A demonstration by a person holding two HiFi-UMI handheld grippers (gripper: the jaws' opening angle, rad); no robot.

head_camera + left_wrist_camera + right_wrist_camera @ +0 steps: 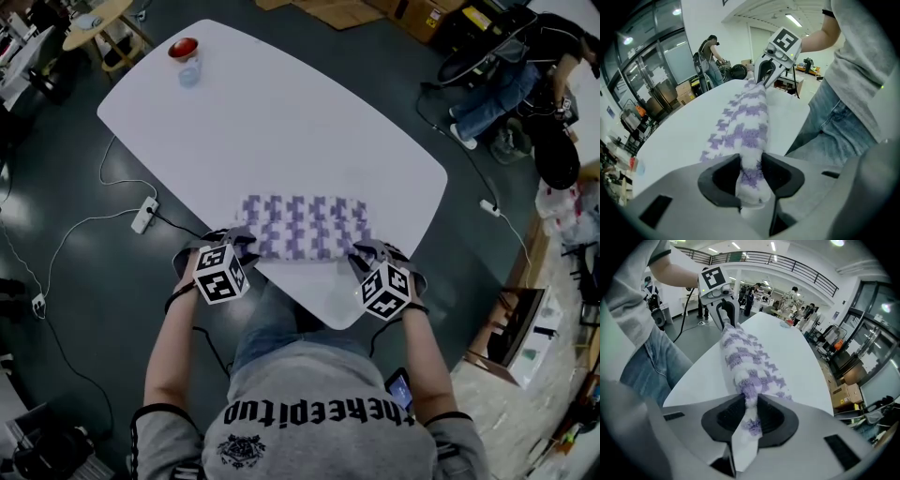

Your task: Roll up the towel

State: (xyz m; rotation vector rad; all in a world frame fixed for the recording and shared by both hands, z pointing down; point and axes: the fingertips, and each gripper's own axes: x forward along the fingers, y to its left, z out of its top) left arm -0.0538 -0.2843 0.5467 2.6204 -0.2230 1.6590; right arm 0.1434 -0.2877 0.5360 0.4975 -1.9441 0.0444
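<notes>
The purple-and-white patterned towel (305, 228) lies on the white table (281, 122), close to the table edge nearest the person. It is spread flat over most of its area. Its near long edge runs between the two grippers. The left gripper (239, 242) is at the towel's near left corner. In the left gripper view, both dark pads press on a bunched fold of the towel, and a short tail of fabric passes back between them. The right gripper (370, 251) is at the near right corner. In the right gripper view, its pads likewise pinch the towel, and a narrow strip of cloth hangs back through the jaws. Neither pair of jaws is pressed fully together, because the fabric fills the gap in each. Between the two grips, the near edge is gathered into a thick ridge that runs from one gripper to the other. The rest of the towel lies on the tabletop on the far side of that ridge. Both grippers point steeply downward. A clear cup with a red top (185, 58) stands near the far left corner of the table, well apart from the towel. A white power strip (144, 215) lies on the dark floor to the left of the table.
</notes>
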